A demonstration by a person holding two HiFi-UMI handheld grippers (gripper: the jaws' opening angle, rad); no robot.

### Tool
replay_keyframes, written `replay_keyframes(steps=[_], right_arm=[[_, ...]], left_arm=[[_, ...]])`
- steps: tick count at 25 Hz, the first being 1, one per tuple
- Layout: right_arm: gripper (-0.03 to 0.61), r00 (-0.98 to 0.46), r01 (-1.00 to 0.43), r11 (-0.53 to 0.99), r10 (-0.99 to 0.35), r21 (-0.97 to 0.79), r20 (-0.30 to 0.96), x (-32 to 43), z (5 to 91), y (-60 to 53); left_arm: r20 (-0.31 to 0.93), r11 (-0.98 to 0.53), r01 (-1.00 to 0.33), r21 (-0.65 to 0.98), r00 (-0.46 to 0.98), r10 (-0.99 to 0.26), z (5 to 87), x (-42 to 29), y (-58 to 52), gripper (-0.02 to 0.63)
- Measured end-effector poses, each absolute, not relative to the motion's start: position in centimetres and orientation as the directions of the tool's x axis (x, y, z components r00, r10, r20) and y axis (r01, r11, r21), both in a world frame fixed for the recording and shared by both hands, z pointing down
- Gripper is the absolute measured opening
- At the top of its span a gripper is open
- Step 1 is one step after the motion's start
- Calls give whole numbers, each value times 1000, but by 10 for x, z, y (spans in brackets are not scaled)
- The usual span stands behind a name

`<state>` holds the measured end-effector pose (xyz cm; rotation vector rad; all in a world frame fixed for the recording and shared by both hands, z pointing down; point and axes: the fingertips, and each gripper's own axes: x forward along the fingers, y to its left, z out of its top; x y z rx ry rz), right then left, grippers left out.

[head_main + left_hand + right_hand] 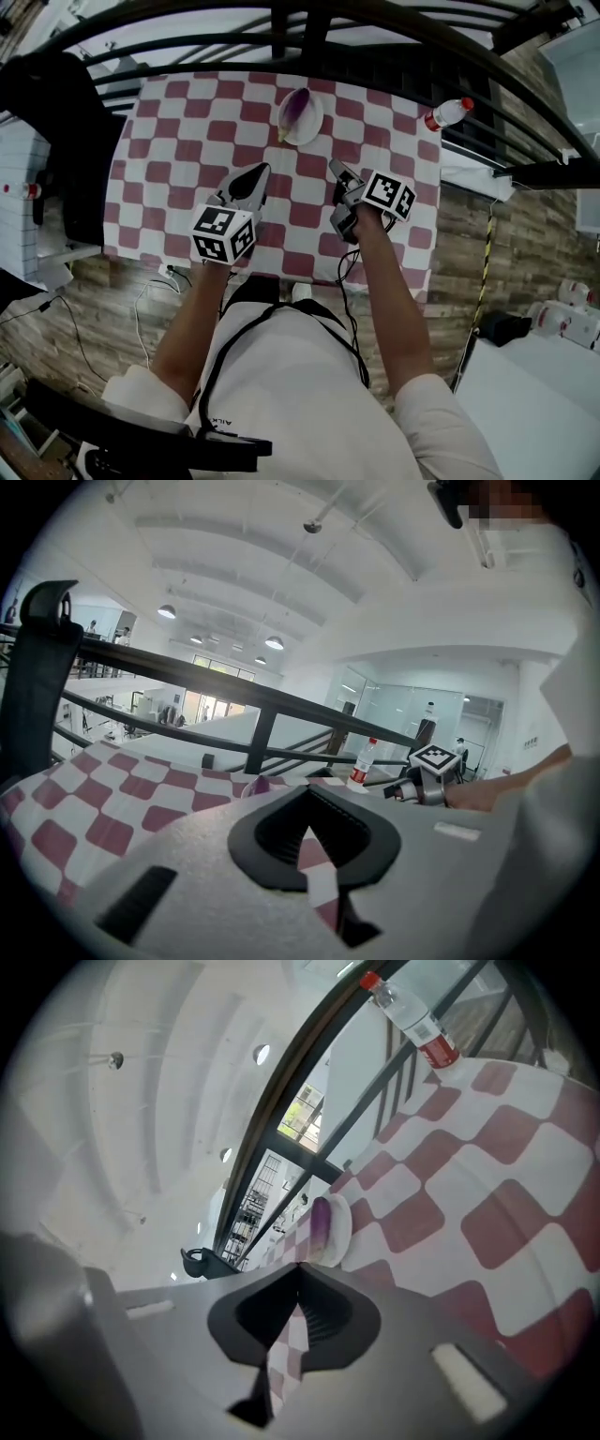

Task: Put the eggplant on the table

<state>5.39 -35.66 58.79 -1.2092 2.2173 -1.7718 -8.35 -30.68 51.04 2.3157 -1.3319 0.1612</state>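
A table (150, 131) covered with a red-and-white checked cloth was seen set against a dark railing (394, 42), with plank flooring around it. At the far left a black chair (56, 94) was made out beside the table edge. Next along, the left gripper (255, 174) was held over the near half of the cloth, its jaws pressed together with nothing caught between them. Toward the middle of the far edge a white plate (319, 122) was found, and the eggplant (294, 106) was lying on it, lengthwise along the line away from the person, well apart from both tools. To the right of that line the right gripper (336, 169) was held over the cloth, level with the left one, its jaws likewise brought together and empty. At the far right corner a water bottle (448, 113) with a red cap was lying near the table edge.

The eggplant was judged to be fairly light and firm, with a little give under pressure and a glossy skin that could slip. A hold across the thick middle of the body was thought safest, since a tapered end could be squeezed out of the pads. Only moderate pressure was thought necessary, so that the skin would not be bruised. It was also judged that the plate might be dragged along if the lift were not made cleanly upward
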Motion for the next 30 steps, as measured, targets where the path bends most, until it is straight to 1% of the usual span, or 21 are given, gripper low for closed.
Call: replay_keyframes(steps=[5, 12, 17, 24, 30], right_arm=[[6, -714, -522, 109, -599, -846, 363, 63, 561, -316], [6, -731, -501, 220, -626, -837, 273, 94, 518, -255], [6, -743, -526, 301, -619, -796, 256, 117, 494, -208], [6, -750, -512, 343, -625, -787, 216, 139, 478, -161], [6, -773, -497, 405, -609, -768, 179, 136, 454, -133]], left_arm=[[323, -407, -847, 342, 512, -796, 504, -67, -275, 3], [298, -395, -855, 336, 494, -817, 487, -46, -230, 3], [282, -391, -861, 326, 483, -829, 473, -27, -191, 3], [272, -395, -868, 302, 475, -837, 459, -2, -140, 3], [244, -384, -876, 290, 456, -856, 442, -2, -109, 3]])
